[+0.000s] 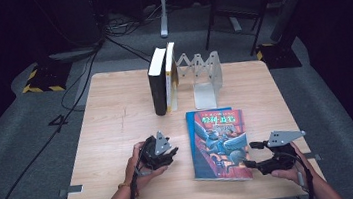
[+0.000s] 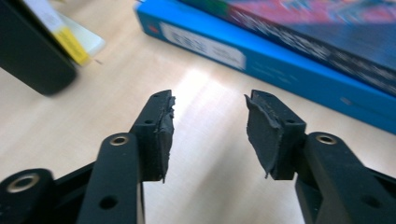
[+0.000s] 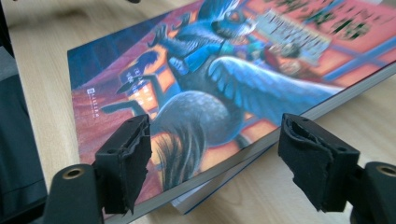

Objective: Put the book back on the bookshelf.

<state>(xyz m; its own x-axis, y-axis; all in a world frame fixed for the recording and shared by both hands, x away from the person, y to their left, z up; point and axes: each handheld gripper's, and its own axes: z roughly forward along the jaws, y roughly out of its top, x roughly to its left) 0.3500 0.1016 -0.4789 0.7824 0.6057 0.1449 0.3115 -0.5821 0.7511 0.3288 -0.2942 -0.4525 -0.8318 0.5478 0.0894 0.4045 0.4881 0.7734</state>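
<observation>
Nearest the front edge of the pale wooden tabletop (image 1: 116, 116), the person's two hands hold black two-jaw grippers on either side of a thick paperback book with a colourful illustrated cover and blue spine (image 1: 218, 142), which lies flat, cover up, right of centre toward the front. The right gripper (image 1: 247, 155) sits at the book's front right corner, its jaws spread with nothing pressed between them; in the right gripper view the page edge lies between the pads (image 3: 126, 161) without contact, probably lined up so that corner can be pinched and lifted. The left gripper (image 1: 174, 152) rests just left of the book's spine, released, its jaws apart over bare wood, seemingly ready to steady the spine side. Farther back, near the middle of the rear edge, a black hardback book (image 1: 158, 81) and a thin white-and-yellow book (image 1: 171, 75) stand upright, leaning against a grey metal expandable book rack (image 1: 202, 74), whose free slots presumably await the flat book.
</observation>
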